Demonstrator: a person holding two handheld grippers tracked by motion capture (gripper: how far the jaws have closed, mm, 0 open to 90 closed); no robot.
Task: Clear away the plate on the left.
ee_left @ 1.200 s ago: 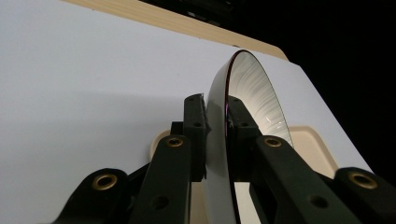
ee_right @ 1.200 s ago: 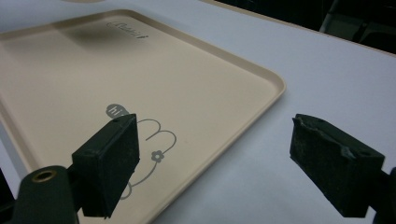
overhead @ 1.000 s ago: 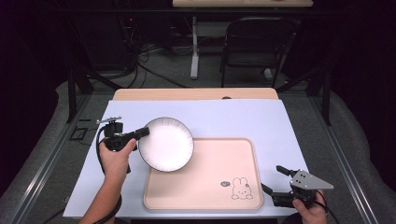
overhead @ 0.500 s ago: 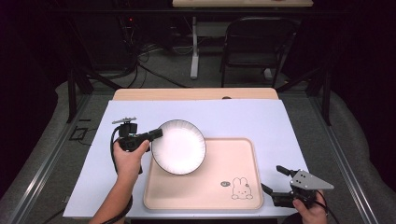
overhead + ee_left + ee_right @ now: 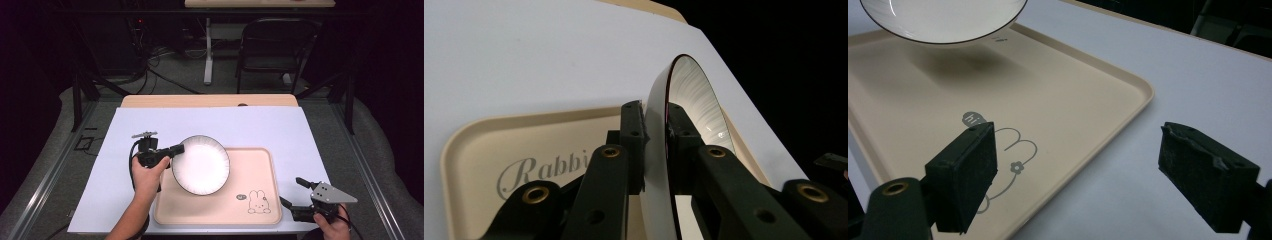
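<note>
A white plate [image 5: 201, 164] with a thin dark rim hangs above the left part of a beige tray [image 5: 252, 165] that has a rabbit drawing. My left gripper [image 5: 176, 149] is shut on the plate's left edge; in the left gripper view the plate [image 5: 696, 102] stands edge-on with both pads pressed on its rim, the tray [image 5: 484, 145] below it. At the table's front right, my right gripper [image 5: 292, 191] stands open and holds nothing. In the right gripper view the plate [image 5: 943, 20] casts a shadow on the tray [image 5: 1068, 95] beneath it.
A large white sheet [image 5: 250, 125] covers the table under the tray. A wooden board edge [image 5: 210, 100] shows at its far side. Behind the table stand a dark chair [image 5: 275, 47] and a desk leg [image 5: 208, 50]. Metal rails [image 5: 55, 170] run along the table's sides.
My left gripper has carried the plate to the right, from over the white sheet to over the tray's left part. The right gripper has stayed put.
</note>
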